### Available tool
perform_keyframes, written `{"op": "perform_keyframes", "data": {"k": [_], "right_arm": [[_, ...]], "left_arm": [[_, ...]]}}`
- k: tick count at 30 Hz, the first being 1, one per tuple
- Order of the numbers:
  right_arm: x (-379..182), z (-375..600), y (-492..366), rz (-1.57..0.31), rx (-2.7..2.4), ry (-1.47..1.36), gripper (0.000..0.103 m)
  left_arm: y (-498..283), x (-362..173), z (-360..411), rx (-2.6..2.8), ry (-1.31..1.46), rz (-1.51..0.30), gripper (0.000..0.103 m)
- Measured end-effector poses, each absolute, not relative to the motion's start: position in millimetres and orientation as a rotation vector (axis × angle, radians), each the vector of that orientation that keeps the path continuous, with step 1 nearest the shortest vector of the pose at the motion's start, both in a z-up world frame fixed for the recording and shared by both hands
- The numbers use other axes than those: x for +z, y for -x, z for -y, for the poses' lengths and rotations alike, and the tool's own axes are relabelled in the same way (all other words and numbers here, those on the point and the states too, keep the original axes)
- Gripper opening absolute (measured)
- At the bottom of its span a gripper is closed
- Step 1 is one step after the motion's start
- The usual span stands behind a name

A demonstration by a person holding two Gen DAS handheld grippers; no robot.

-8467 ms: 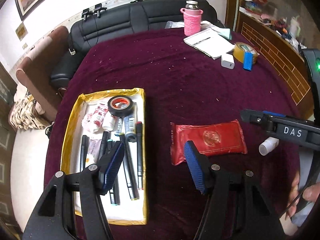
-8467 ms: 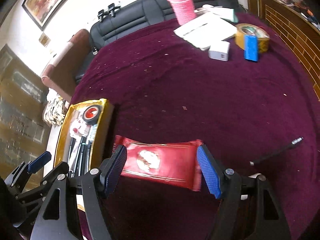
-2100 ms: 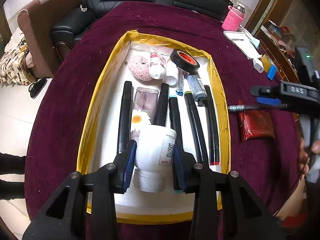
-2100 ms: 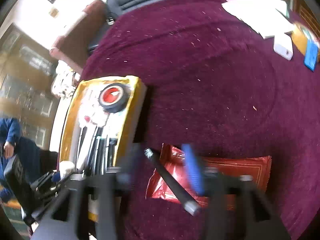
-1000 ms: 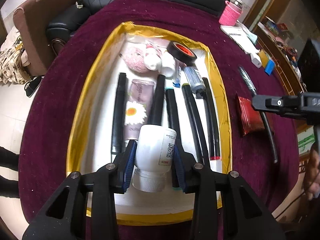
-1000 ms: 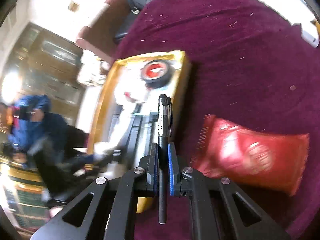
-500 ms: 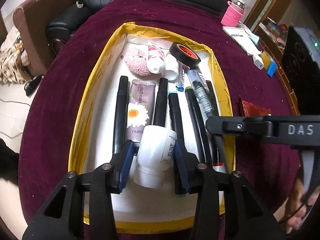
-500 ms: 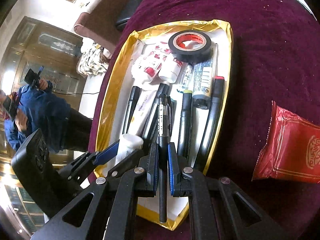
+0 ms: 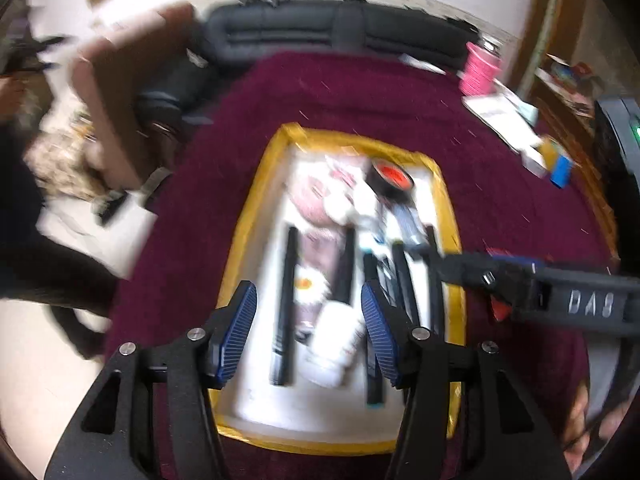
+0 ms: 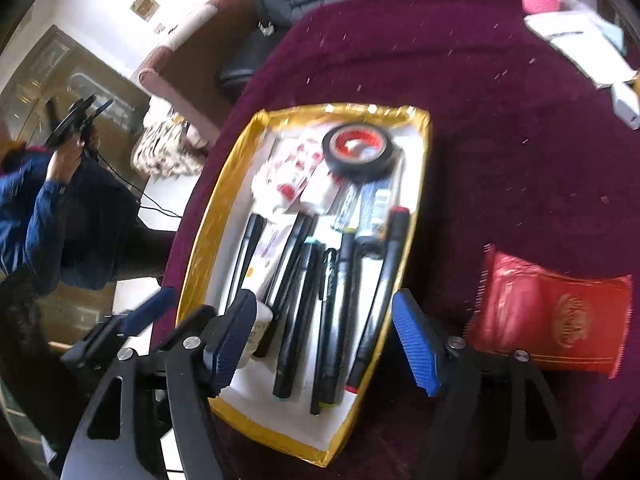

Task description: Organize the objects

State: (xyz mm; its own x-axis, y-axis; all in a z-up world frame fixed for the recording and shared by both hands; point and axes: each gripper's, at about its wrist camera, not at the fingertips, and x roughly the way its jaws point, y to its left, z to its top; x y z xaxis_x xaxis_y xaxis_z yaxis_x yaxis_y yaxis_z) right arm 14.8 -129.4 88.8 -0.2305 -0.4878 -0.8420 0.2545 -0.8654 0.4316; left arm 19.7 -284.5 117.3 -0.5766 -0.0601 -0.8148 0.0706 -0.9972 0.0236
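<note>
Both grippers have let go since half a second ago: the white bottle (image 9: 334, 344) now lies loose in the tray between the spread pads of the left gripper (image 9: 308, 334), and the thin black pen (image 10: 329, 280) lies among the markers, ahead of the released right gripper (image 10: 326, 344). Under everything, the desk (image 10: 500, 160) wears a maroon cloth. On it sits the gold-rimmed tray (image 10: 224, 216), its near end partly hidden behind the gripper frames in both views. To the right of the tray, well apart, lies the red packet (image 10: 552, 316), which in the left wrist view is almost wholly covered by the right gripper's body. At the tray's far end rests the black tape roll (image 10: 358, 152) with its red core, beside some small white and red tubes too smeared to read. Black markers (image 10: 384, 272) run lengthwise through the tray. Motion blur softens the whole left wrist view. Each gripper hangs above the tray's near end, fingers pointing toward its far end.
</note>
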Motion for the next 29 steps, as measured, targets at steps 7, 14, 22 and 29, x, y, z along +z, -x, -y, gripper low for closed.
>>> {"op": "perform_keyframes", "data": {"k": [7,14,22,29], "right_arm": [[115,107,-25,0.266,-2.276,-1.429,0.066],[123,85,-28,0.250,-2.316,-1.392,0.069],[120,63,-38,0.129,-2.329,-1.370,0.069],[120,72,-61,-0.079,-2.309,-1.280,0.071]], "left_arm": [[-56,203,263,-2.747,-0.890,0.059,0.103],[-54,211,240,-2.845,-0.922,-0.018,0.103],[-56,205,228,-2.726,-0.972,-0.065,0.103],[-68,184,231,-2.573,-1.074,-0.073,0.103]]}}
